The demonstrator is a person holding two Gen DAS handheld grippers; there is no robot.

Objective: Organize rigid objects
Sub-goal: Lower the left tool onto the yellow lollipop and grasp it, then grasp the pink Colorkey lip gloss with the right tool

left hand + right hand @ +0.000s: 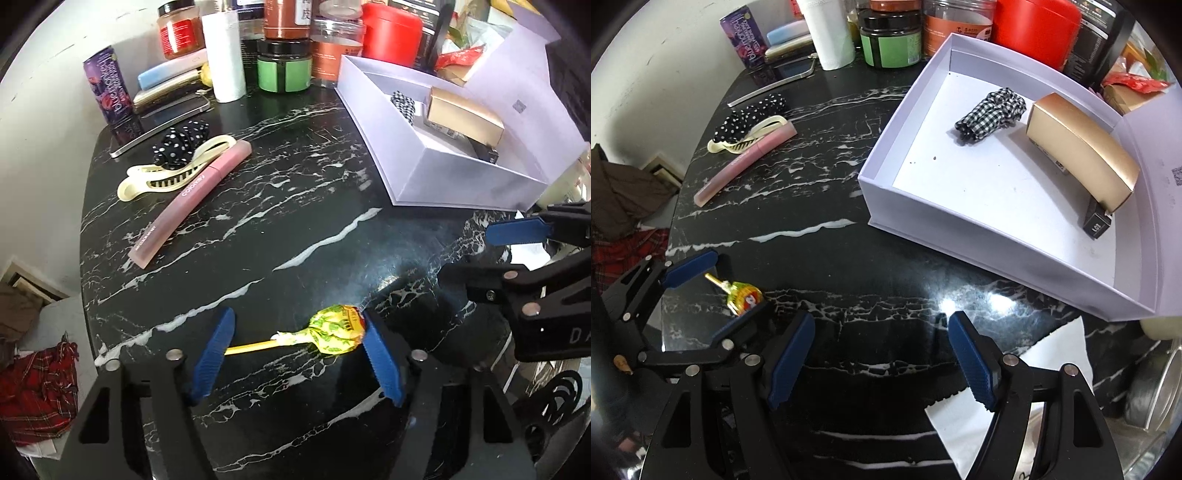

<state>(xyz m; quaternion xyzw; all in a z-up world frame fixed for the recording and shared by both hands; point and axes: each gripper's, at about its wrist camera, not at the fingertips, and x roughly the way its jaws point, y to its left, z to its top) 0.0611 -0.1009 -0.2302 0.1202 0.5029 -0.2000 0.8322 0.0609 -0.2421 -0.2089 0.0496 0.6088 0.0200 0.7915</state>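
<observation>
You can read "colorkey" on the pink tube (192, 199), "bluemonkey" down the purple can (108, 84), and "L03" on the end of the small dark box (1097, 220). The white box's (1167, 206) lid bears a QR code.

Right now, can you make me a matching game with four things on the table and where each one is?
Things:
1. lollipop
2. gold box
3. pink tube
4. green jar

Places:
A. at the back of the table among the other jars
B. inside the white box, beside the checkered scrunchie
C. between the open jaws of the left gripper
D. lying next to the cream hair clip

Pairs: 1-C, 2-B, 3-D, 4-A
</observation>
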